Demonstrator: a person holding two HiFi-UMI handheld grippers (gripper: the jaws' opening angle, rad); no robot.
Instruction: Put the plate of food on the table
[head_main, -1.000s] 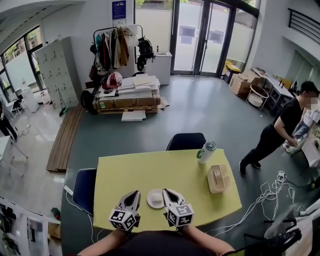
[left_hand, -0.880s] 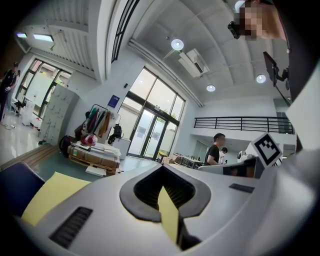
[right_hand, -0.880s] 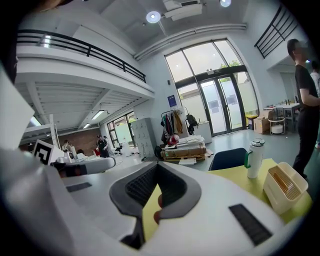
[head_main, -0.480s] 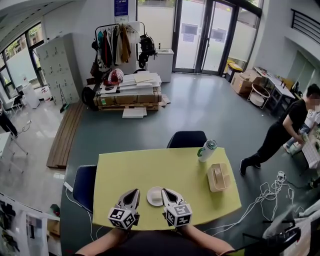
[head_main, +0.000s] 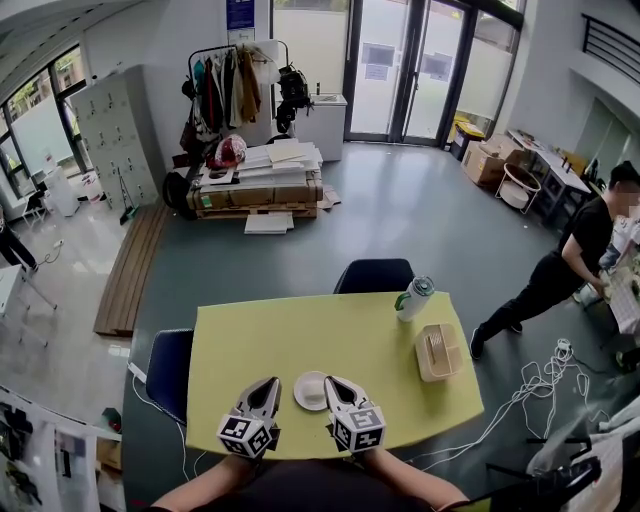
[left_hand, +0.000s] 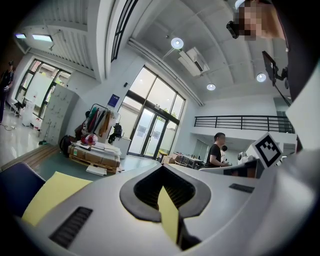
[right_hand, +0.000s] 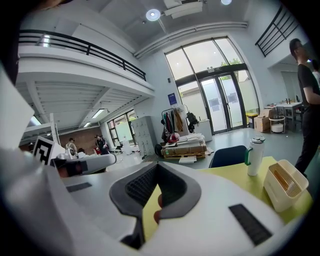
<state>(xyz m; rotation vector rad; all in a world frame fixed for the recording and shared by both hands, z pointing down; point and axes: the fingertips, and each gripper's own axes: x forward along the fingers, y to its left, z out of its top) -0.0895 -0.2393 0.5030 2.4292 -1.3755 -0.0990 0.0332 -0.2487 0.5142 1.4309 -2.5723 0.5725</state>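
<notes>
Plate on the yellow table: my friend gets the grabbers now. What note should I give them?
Left gripper: shut, empty.
Right gripper: shut, empty.
The plate sits on the yellow table near its front edge, between the two grippers, gripped by neither.
Done: the plate looks set down already.
Left: probably just draw the grippers back; what lies on the plate is too small to tell.

1. Left gripper (head_main: 271, 384): pale grey tapering shell, with black ribbed pads (left_hand: 150, 186) lining the jaws.
2. Right gripper (head_main: 333, 382): same grey-and-black build.
3. Behind each pair of jaws sits a white cube (head_main: 247, 437) with black square markers.
4. The person wears a dark top (head_main: 300, 492).
</notes>
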